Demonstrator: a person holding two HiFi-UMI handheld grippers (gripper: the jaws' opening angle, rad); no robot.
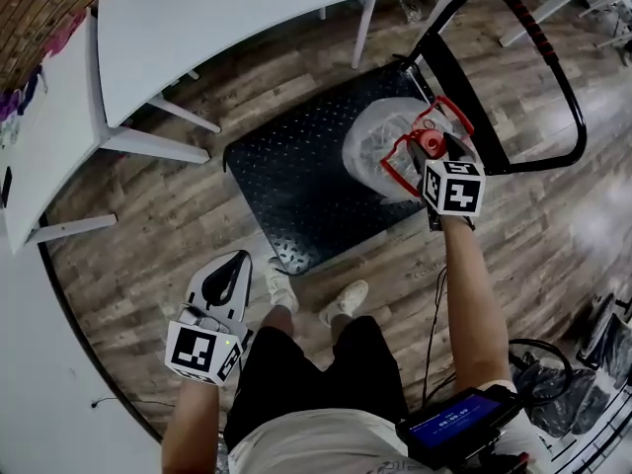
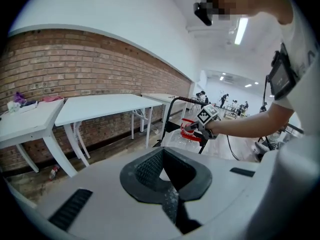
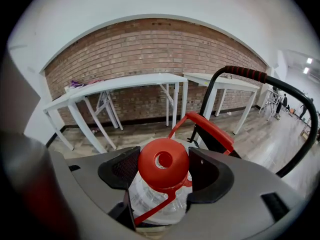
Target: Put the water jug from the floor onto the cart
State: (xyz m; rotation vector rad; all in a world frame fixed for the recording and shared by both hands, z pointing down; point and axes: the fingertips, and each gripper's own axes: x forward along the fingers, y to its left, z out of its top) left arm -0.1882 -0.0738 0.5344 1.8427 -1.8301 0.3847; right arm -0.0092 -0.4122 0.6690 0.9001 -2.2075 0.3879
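A wood-plank floor filled the head view, with long white worktops standing along its upper edge. Between them and the person lay the cart, a flat black deck with a studded surface, and its push handle rose at the far right end.

The water jug, clear with a red carry loop, was over the deck at the handle end, so it was off the open floor. It could not be told whether its base was resting fully on the deck or hanging just above it, because the jug's own body hid the contact.

The right gripper reached down to the top of the jug. Its jaws were clamped on the neck, one black pad on either side just under the red cap. The left gripper hung low beside the person's leg, well apart from the cart. Its jaws were together with nothing between them, and it pointed across the room.

The lift and the carry to the cart looked as good as done. What seemed to be left was to settle the jug squarely on the deck, part the right jaws, and draw that gripper clear without tipping the jug.
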